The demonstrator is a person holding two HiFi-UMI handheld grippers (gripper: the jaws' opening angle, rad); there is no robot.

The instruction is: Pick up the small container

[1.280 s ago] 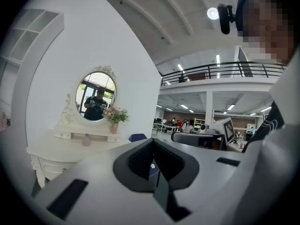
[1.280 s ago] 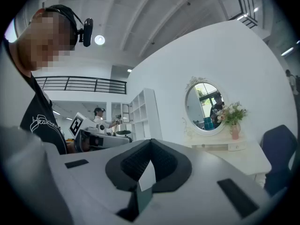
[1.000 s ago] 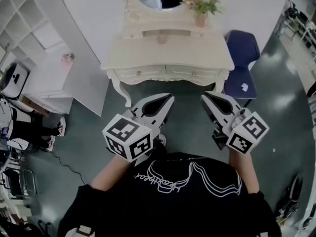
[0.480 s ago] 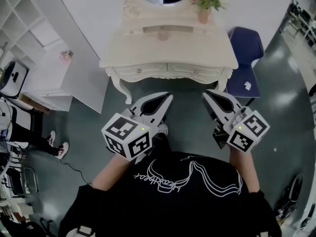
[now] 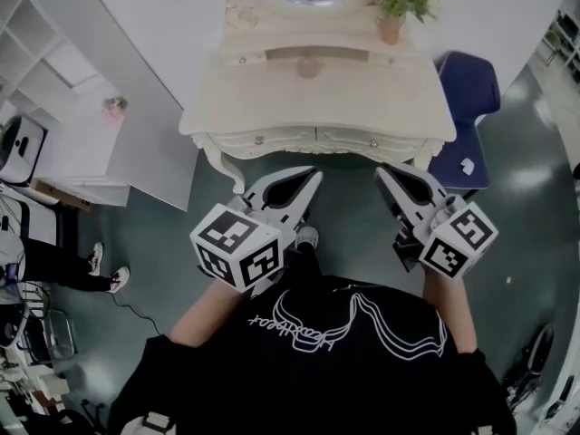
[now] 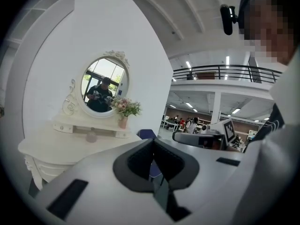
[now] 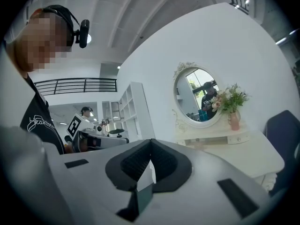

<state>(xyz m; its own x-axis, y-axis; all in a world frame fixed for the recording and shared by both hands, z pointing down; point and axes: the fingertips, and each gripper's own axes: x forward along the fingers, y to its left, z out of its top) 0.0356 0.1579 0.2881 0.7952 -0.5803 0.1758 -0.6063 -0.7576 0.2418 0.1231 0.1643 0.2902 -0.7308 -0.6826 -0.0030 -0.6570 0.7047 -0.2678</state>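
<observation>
The small container (image 5: 309, 66) is a round pinkish jar on the cream dressing table (image 5: 272, 116), under its little shelf. It also shows as a small jar (image 6: 91, 136) in the left gripper view and faintly (image 7: 197, 143) in the right gripper view. My left gripper (image 5: 314, 175) and my right gripper (image 5: 381, 171) hover side by side over the floor, just short of the table's front edge. Both point toward the table. Each has its jaws shut with nothing between them (image 6: 152, 142) (image 7: 151, 146).
A pink vase of flowers (image 5: 391, 27) stands at the table's back right beside an oval mirror (image 6: 101, 84). A blue chair (image 5: 467, 107) is to the right of the table, a white shelf unit (image 5: 63, 89) to the left. Someone's shoes (image 5: 104, 265) are at far left.
The dressing table has slid down and grown in the head view as I come closer. Both grippers keep their pose and stay shut.
</observation>
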